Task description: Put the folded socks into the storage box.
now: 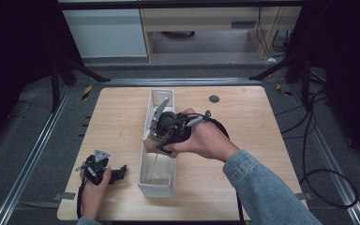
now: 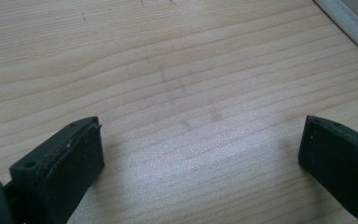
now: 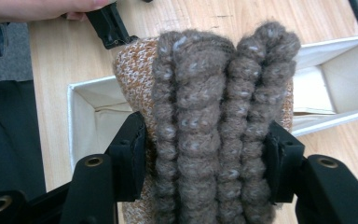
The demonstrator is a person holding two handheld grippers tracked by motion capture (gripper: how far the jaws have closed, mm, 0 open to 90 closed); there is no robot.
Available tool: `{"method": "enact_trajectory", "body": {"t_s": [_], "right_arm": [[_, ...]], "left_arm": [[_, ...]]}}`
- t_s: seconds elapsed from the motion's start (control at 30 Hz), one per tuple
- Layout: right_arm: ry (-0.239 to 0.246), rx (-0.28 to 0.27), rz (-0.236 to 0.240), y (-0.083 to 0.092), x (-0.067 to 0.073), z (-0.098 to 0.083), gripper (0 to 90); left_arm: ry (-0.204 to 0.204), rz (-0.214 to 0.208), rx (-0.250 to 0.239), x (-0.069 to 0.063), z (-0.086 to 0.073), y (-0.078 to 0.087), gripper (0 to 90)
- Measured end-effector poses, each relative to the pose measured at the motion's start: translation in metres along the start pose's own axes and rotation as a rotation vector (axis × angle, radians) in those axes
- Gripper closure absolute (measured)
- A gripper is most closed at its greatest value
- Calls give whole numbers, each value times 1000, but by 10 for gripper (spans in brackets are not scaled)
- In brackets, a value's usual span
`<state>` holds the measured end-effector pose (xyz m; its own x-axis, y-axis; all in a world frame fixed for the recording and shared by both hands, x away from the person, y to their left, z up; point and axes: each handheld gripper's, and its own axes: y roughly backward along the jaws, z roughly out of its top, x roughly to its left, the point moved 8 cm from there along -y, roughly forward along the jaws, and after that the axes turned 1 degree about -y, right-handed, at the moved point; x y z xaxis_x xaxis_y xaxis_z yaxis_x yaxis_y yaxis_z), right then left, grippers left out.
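Black jaws of my right gripper (image 3: 205, 158) rise closest to the lens, and they pinch a rolled bundle of knitted wool, brown-grey ribbed yarn over an orange-and-white knit (image 3: 214, 121), one pad pressed into each flank. That bundle hangs over the long, narrow white fabric bin (image 3: 88, 116), whose near rim runs just behind it in the right gripper view. From above, my right gripper (image 1: 161, 136) sits over the left wall of the bin (image 1: 157, 187), roughly midway along its length, with the wool (image 1: 152, 143) at the rim. I cannot tell whether the bundle touches the wall. The bin lies lengthwise down the middle of the light wooden table (image 1: 117, 117), its near end close to the table's front edge and its far end short of the back edge.

My left gripper (image 1: 117, 173) rests at the front left corner of the table, jaws spread wide with nothing between them but bare wood (image 2: 191, 93). It stands just beside the bin's near left corner, apart from it. A white edge of the bin (image 2: 349, 23) crosses the top right of the left gripper view.

Open board lies left of the bin and again right of it, where a small dark round disc (image 1: 214, 99) sits near the back edge.
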<state>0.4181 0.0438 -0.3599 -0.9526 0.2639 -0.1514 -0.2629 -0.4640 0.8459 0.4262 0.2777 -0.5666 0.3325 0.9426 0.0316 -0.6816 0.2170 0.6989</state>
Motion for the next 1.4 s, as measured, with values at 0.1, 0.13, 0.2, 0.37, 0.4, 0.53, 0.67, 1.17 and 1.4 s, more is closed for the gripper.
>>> {"method": "enact_trajectory", "body": {"t_s": [0.1,0.13,0.2,0.37,0.4,0.53,0.67,1.17,1.4], "right_arm": [[-1,2,5,-3,1,0,433],[4,5,7,-4,2,-1,433],[6,13,13,-7,4,0,433],[17,28,16,-11,9,1,432],[17,28,16,-12,10,1,432],[26,39,21,-15,12,1,432],[27,44,29,-17,14,0,432],[35,69,56,-28,25,-3,431],[40,96,65,-28,30,-5,431]], "left_arm": [[0,0,0,0,0,0,0],[0,0,0,0,0,0,0],[-3,0,2,0,0,0,0],[0,0,0,0,0,0,0],[0,0,0,0,0,0,0],[0,0,0,0,0,0,0],[0,0,0,0,0,0,0],[-6,-1,5,0,0,0,0],[-5,-1,5,0,0,0,0]]}}
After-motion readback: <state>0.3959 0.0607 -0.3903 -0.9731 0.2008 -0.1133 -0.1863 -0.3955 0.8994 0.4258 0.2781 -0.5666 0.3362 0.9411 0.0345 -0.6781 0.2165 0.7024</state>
